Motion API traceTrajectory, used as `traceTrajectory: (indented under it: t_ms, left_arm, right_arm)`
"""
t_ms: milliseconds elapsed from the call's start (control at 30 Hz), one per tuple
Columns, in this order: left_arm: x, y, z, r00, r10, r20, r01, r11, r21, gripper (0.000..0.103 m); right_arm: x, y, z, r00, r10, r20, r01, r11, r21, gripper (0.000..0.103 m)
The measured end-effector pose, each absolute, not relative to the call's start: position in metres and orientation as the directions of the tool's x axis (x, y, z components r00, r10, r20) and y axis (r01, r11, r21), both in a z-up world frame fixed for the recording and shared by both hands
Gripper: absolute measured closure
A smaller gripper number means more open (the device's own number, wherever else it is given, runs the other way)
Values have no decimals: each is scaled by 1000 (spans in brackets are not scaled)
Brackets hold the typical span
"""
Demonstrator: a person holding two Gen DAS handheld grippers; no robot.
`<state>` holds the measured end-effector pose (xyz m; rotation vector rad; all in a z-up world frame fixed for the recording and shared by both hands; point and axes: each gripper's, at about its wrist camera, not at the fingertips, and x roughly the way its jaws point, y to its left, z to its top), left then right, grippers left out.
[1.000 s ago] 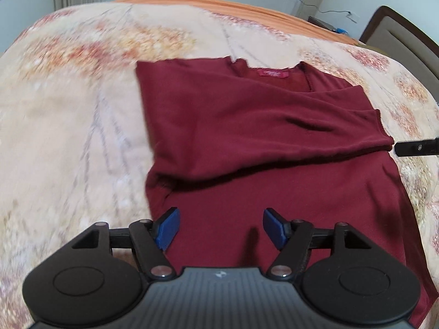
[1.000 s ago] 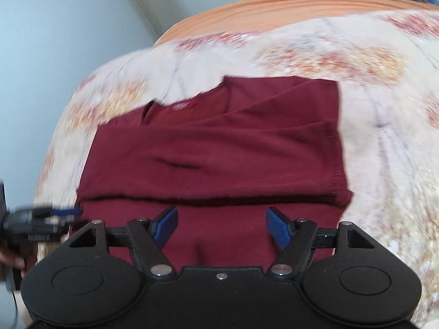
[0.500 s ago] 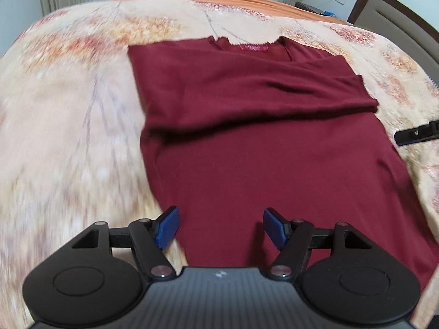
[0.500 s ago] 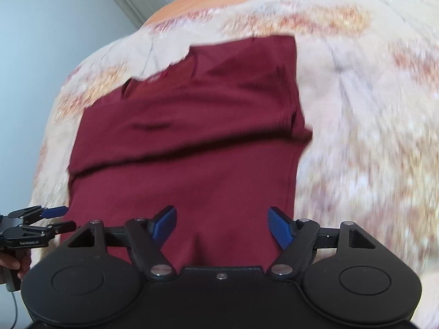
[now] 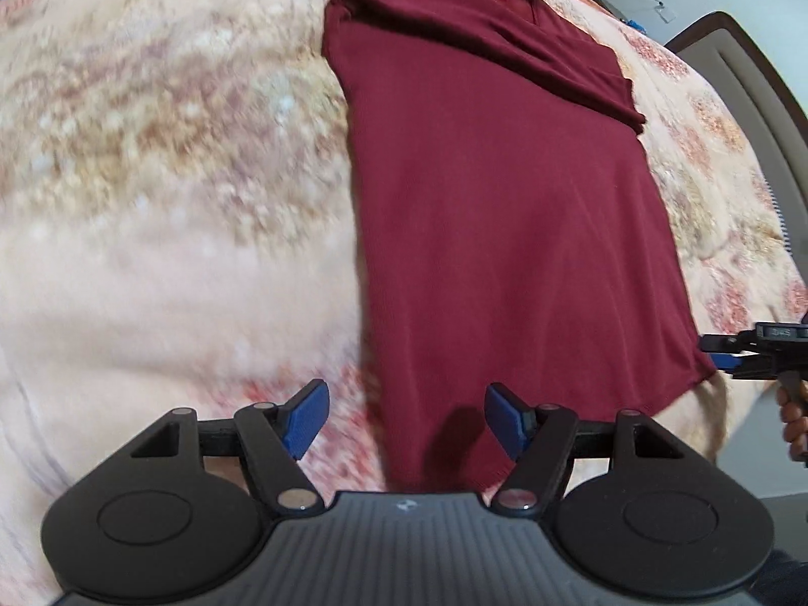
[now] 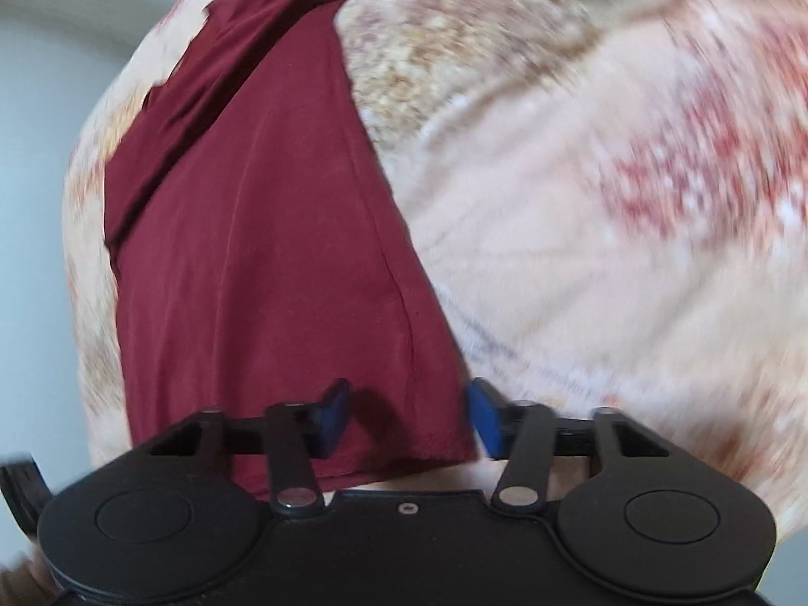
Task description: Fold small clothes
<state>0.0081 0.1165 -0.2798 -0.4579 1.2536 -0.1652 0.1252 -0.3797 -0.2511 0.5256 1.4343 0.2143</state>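
Hand-held gripper [image 5: 404, 419] agape, smooth maroon knit shirt [image 5: 505, 232], floral bedspread [image 5: 151, 177]

Maroon shirt [image 5: 505, 212] lies flat, sleeves folded across chest.

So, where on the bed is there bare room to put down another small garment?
Free: the floral bedspread left of the maroon shirt, and the wide patch on the shirt's right side in the right wrist view. Crowded: the near hem, where the open left gripper and open right gripper hover at its corners.
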Motion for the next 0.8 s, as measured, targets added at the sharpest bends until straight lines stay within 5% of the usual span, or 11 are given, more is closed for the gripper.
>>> traceTrajectory:
  t_ms: [100,167,233,333,500,567,667,800]
  left_arm:
    - [8,114,-285,299,-381,-875,-145,888,-436,31]
    - [11,114,-290,292,-426,-856,-175,857,-485,39]
    - [14,112,-295,273,-455,-847,-196,836,-513,86]
    - [11,103,-287,293,-430,-854,-179,853,-491,95]
    - [-7,117,-255,418,-535,-734,-193,737,-647,97]
    - [-15,123,-255,428,-489,-760,-228,755,-614,98]
    - [-21,119,-289,278,-332,-901,-280,870,-407,100]
    - [-22,115,-276,338,-313,-888,-297,860,-416,96]
  right_arm:
    - [123,-374,-253,113,420,-900,166,885,434,97]
    - [124,-373,-248,110,414,-904,154,891,427,98]
    - [123,-379,-241,122,435,-892,167,877,451,99]
    - [115,-403,-225,162,495,-854,204,829,520,99]
    - [108,-434,-196,257,659,-707,237,666,707,100]
    - [108,-441,-195,255,689,-679,239,635,735,100]
    - [113,-440,-224,128,578,-806,247,768,591,100]
    - [114,-424,-229,113,509,-853,163,838,521,94]
